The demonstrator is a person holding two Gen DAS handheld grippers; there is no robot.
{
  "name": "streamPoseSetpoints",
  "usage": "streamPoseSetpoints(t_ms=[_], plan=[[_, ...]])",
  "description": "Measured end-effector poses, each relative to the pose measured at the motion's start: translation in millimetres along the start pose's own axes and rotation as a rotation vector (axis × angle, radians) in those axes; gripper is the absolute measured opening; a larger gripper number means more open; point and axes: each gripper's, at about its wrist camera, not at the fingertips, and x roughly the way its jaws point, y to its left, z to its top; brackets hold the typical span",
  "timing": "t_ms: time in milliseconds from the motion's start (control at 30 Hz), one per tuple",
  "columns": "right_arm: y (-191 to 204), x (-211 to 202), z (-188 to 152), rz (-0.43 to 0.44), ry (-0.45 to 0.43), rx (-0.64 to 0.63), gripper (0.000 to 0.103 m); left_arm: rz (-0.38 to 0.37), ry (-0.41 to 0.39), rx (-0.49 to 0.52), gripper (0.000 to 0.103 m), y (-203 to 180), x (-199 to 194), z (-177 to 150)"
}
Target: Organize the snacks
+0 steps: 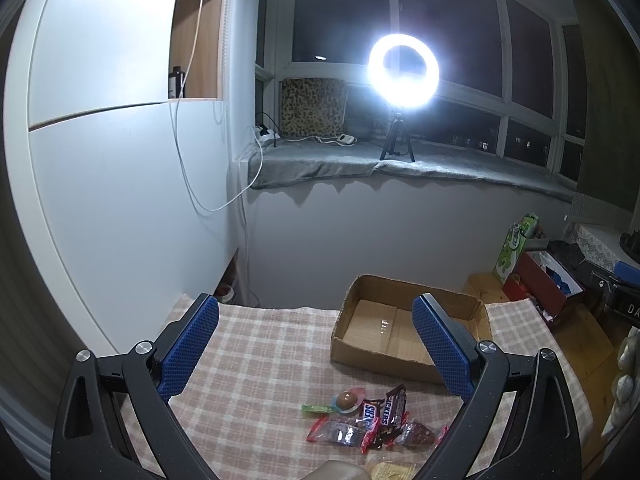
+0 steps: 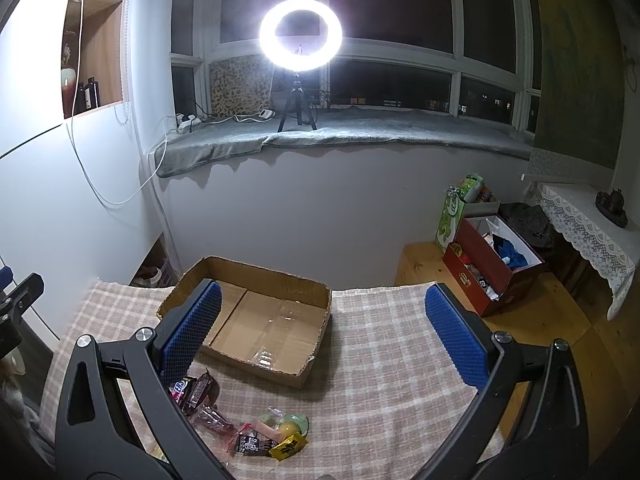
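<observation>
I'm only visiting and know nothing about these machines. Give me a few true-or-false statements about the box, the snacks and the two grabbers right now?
1. The cardboard box holds no snacks. True.
2. The left gripper clamps a Snickers bar. False: it is open, holding nothing.
3. The snacks lie on the checked cloth. True.
4. The right gripper is shut. False: its jaws stand wide apart.
5. The ring light is off. False: it glows brightly.
</observation>
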Motion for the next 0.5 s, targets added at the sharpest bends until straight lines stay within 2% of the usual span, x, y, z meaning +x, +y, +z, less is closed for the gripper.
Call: streamPoseSetpoints(t_ms=[500], plan=[[-0.1, -1.3, 1.3, 0.005, 0.002, 0.002, 0.103, -0.008, -0.001, -0.002, 0.097, 0.4, 0.6, -1.0]])
